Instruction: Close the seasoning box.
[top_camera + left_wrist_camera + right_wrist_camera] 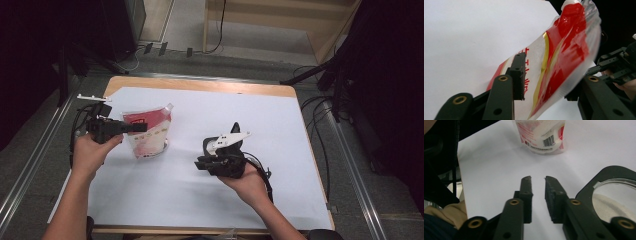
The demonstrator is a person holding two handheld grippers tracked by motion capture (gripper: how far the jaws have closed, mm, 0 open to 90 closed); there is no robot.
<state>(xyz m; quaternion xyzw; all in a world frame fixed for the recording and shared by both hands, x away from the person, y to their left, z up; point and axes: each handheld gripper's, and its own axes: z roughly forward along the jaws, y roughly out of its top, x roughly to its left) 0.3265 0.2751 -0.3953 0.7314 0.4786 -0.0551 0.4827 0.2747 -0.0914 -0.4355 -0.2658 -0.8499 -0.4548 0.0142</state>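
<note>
Left tool (544, 75) clamping pouch (564, 57), right tool (538, 195) slightly open

A red, white and gold pouch (147, 131) stands on a white sheet (200, 195) beside a black dish (610, 173).

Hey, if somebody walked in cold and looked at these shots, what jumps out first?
First, the red and clear pouch standing left of centre on the white sheet, with the left gripper at its upper part. Next, the right gripper, jaws slightly apart and holding nothing, beside a black-rimmed dish of white powder.
</note>
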